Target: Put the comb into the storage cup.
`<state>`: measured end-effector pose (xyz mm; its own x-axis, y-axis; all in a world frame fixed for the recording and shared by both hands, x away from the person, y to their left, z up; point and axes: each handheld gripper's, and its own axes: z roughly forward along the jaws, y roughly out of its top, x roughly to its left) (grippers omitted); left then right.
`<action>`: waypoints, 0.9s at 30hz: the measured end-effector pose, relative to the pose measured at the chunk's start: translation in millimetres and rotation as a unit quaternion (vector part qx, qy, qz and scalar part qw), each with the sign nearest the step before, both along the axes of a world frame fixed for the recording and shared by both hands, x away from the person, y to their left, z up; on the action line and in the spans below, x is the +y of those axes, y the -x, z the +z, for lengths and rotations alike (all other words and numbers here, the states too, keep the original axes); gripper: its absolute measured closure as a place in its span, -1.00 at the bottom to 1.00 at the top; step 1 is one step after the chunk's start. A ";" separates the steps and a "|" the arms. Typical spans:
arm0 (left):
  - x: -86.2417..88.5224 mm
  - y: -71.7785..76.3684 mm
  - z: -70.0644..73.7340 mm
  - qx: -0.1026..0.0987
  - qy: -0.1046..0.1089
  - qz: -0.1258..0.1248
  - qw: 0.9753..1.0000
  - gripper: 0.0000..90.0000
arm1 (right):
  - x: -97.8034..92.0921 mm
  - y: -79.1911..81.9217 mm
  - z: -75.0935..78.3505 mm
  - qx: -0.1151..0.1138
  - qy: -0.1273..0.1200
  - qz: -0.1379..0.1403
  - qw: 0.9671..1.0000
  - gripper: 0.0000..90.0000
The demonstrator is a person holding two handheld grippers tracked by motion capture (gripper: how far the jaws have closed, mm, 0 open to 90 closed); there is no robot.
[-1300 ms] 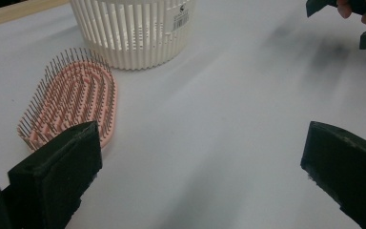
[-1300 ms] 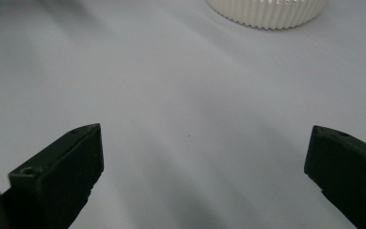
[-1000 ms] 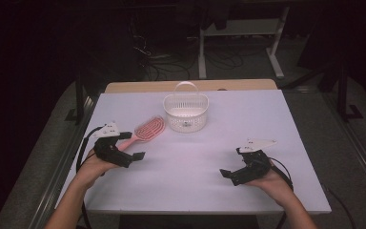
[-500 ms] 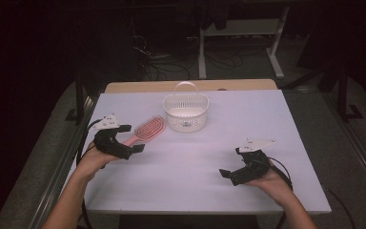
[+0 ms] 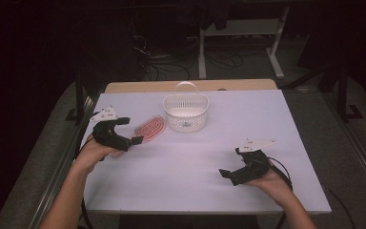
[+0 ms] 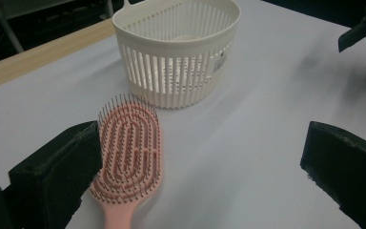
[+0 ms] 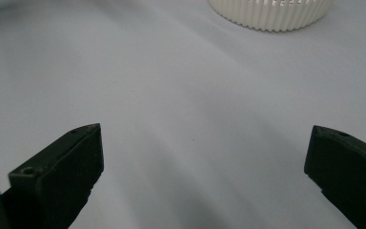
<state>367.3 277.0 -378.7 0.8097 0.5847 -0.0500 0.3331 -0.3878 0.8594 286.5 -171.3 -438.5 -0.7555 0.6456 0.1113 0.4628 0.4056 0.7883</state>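
- Since the earlier frames the left gripper (image 5: 132, 135) has travelled forward along the left side of the table (image 5: 286, 143), from a spot near the front-left area up to the handle end of the pink hairbrush (image 5: 151, 129); the right gripper (image 5: 226, 175) has hardly shifted.
- Seen from the left gripper view, the hairbrush (image 6: 127, 157) lies flat on the white table top (image 6: 248, 133) with its bristles up, its oval head pointing away toward the basket and its handle running down to the bottom edge.
- Its head lies just beside the inner face of the jaw on the left of that view; whether they touch I cannot tell.
- That gripper's jaws stand wide apart, with the other jaw well off to the right and bare table between it and the brush.
- A white slatted basket (image 5: 186, 112) with an upright loop handle stands just beyond the brush head, near it but apart, toward the far middle of the table.
- From the left gripper view the basket (image 6: 181, 57) appears empty, as far as its slats let one see.
- Over the front-right part of the table the right gripper sits low in the person's hand, well away from the brush and the basket.
- Its jaws are also spread wide over bare table (image 7: 186, 119), with the bottom edge of the basket (image 7: 271, 14) at the top of the right gripper view.
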 end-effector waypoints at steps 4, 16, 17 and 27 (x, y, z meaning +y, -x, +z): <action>0.8 -3.6 2.3 -0.003 0.004 0.001 1.000 -1.00 | 0.3 0.0 -0.1 0.000 0.000 0.001 1.000 -1.00; 1.1 -19.3 6.3 -0.007 0.007 0.005 1.000 -1.00 | 0.3 -0.1 -0.1 0.002 -0.002 0.001 1.000 -1.00; 1.0 -20.8 6.7 -0.009 0.007 0.006 1.000 -1.00 | 0.2 -0.1 -0.1 0.002 -0.002 0.001 1.000 -1.00; -1.6 -29.4 8.9 -0.013 0.007 0.007 1.000 -1.00 | 0.0 0.0 -0.1 0.002 -0.002 0.001 1.000 -1.00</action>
<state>396.8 275.4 -369.8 0.8030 0.5948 -0.0372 0.3159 -0.3718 0.8729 286.5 -171.3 -438.5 -0.7564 0.6434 0.1176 0.4652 0.4028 0.7882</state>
